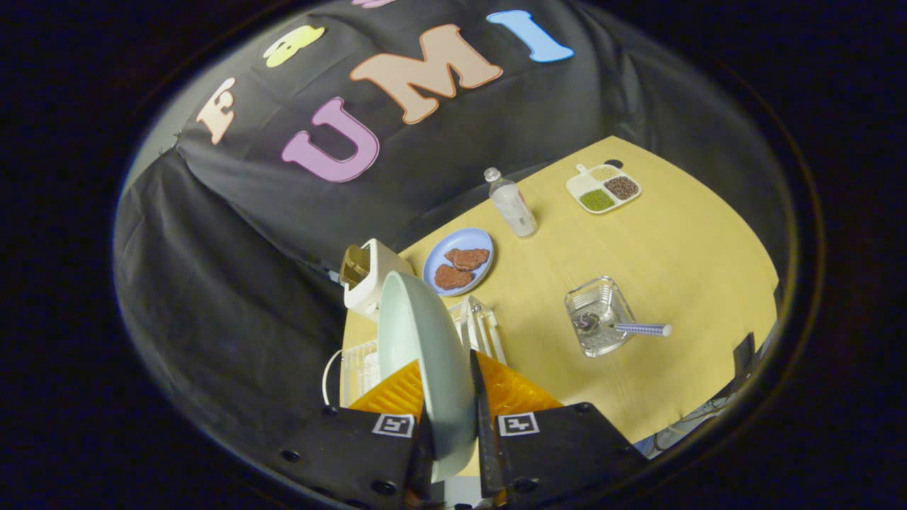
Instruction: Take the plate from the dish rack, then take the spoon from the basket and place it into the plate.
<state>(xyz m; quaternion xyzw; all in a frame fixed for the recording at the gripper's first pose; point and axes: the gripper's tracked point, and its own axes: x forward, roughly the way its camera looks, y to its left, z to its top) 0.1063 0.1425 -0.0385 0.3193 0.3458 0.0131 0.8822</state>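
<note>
Gripping the pale green round ceramic plate on edge, the gripper has both black fingers pressed on the rim, one on each face, plate standing upright and running forward between them. Directly under and ahead of the fingers sits the white wire dish rack on an orange ribbed drain mat; plate looks lifted partly clear of the rack slots, though I can't tell if the bottom edge is fully free. Next target: the clear square plastic basket, ahead and to the right of the fingers, well apart from the rack on the yellow table. Spoon lies in it, bowl down in the basket, blue-white patterned handle sticking out over the far-right rim, long axis pointing away to the right. Judgement: plate needs a flat spot between rack and basket first. Beyond: cream toaster, blue round plate with two brown patties, clear bottle, white divided tray of grains. Writing: none readable on the bottle; the square markers on the gripper body are codes only.
</note>
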